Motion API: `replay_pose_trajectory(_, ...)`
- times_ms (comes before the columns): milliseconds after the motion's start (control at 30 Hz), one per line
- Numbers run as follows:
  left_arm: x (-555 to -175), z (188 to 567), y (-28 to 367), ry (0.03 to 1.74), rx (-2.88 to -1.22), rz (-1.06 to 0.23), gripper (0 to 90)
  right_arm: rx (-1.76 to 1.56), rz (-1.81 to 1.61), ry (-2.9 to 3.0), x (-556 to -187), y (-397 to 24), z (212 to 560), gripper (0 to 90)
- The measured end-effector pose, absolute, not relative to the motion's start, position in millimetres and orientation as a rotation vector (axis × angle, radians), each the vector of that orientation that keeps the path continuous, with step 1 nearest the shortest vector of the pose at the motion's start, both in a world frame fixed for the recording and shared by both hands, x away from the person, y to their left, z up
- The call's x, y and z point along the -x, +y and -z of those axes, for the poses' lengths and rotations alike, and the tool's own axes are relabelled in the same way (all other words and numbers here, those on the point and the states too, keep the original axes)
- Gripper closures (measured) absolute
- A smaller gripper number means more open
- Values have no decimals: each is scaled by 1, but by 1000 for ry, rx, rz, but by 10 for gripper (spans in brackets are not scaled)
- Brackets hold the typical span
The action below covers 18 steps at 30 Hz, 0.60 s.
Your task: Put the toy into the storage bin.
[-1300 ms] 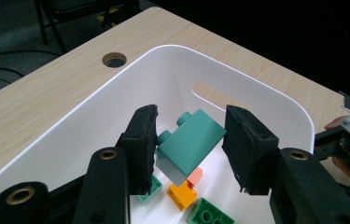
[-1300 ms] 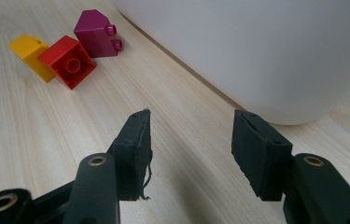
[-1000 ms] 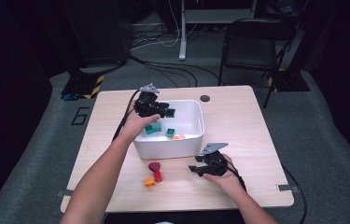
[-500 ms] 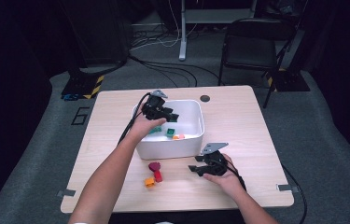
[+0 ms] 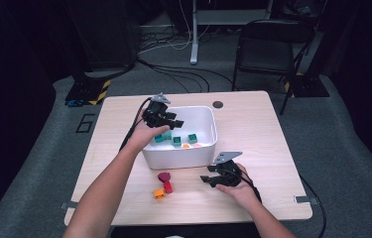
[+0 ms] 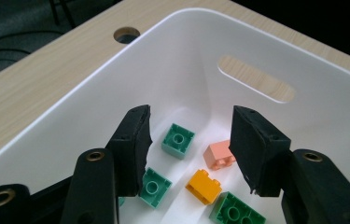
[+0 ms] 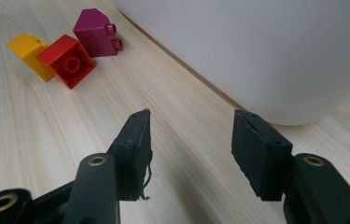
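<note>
Left gripper (image 6: 189, 140) hangs over the white bin (image 6: 256, 56), jaws just opened and empty, bricks lying below. Right gripper (image 7: 190, 149) rests on the table (image 7: 32, 140), jaws apart, holding nothing.

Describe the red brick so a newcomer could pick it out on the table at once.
Find the white bin on the wooden table. In front of its near wall, three loose bricks sit together on the tabletop. The red brick lies between the magenta brick and the yellow brick, and shows a single round stud.
</note>
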<state>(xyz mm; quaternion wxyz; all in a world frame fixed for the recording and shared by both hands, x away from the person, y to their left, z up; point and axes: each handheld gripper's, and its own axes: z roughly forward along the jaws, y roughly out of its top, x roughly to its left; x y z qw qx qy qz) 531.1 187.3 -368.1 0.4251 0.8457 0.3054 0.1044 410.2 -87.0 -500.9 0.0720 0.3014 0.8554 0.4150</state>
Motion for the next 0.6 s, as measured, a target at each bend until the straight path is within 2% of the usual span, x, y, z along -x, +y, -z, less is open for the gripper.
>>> replay_pose_trajectory(600,-491,334,225,732,-2053,-296,477,-939,-1249,2562,-413,-90,501,454)
